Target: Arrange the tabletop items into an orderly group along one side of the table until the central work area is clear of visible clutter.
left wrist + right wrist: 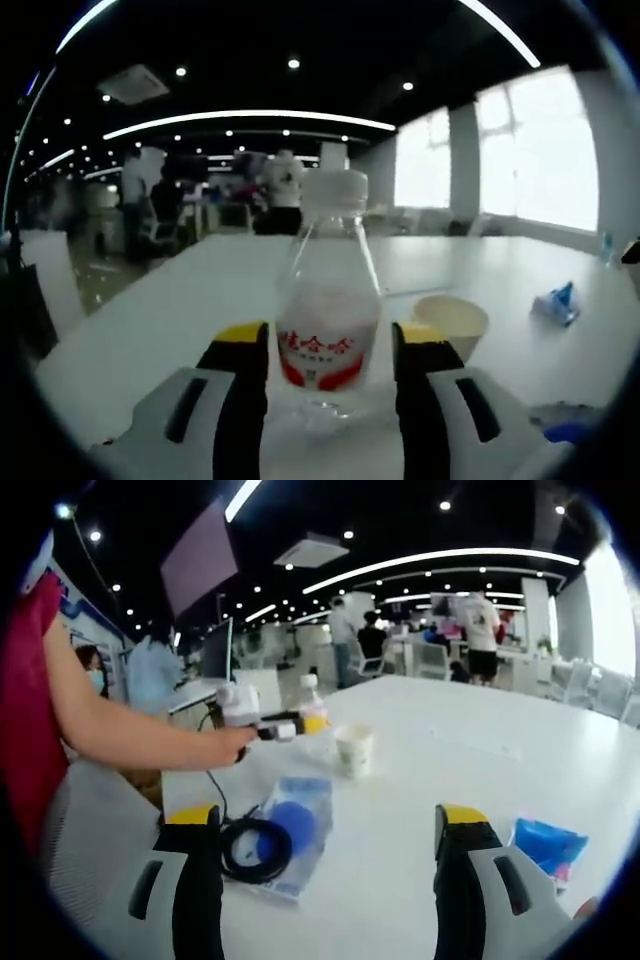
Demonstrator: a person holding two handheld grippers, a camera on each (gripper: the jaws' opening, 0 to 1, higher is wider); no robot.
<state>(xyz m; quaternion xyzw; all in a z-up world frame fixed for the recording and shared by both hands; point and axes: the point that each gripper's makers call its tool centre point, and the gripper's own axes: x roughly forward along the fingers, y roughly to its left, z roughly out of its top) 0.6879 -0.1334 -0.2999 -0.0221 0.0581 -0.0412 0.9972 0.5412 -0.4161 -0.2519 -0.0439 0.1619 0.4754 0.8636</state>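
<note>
Standing upright, bottle [328, 300] sits between left tool [330, 350] jaws, untouched.

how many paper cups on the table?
1. The paper cup stands just right of the bottle between the left tongs. Others may be hidden.

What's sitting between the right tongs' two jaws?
Bare table in the right gripper view; the cable and clear packet lie just inside the left jaw.

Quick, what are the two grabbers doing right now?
Left gripper: open, jaws on either side of the water bottle, not squeezing it.
Right gripper: open, holding nothing.
</note>
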